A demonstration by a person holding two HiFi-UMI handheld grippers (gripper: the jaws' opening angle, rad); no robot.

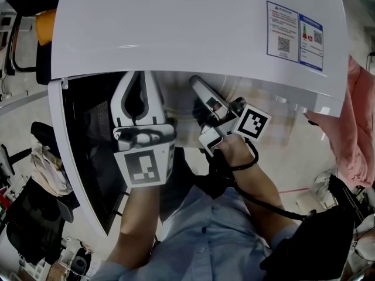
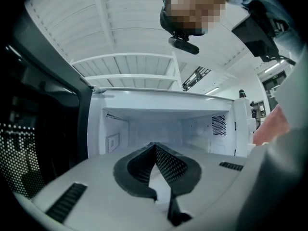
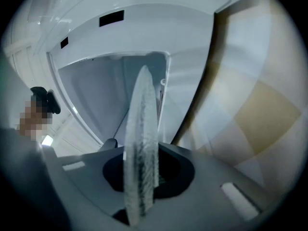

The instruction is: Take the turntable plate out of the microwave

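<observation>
A white microwave [image 1: 193,28] fills the top of the head view, its dark door [image 1: 88,157] swung open to the left. The glass turntable plate [image 3: 142,143] shows edge-on in the right gripper view, its rim lying between the two jaws. My right gripper [image 1: 196,84] reaches into the cavity mouth and is shut on that rim. My left gripper [image 1: 140,78] sits beside it in front of the opening, jaws shut with nothing between them. Past its closed tips [image 2: 155,150] the left gripper view looks into the white cavity [image 2: 163,129].
Printed labels [image 1: 294,35] sit on the microwave's top at the right. A pink cloth [image 1: 354,127] hangs at the right edge. Black chairs and clutter [image 1: 35,215] stand at the lower left. Beige tiled floor [image 3: 260,114] shows right of the microwave.
</observation>
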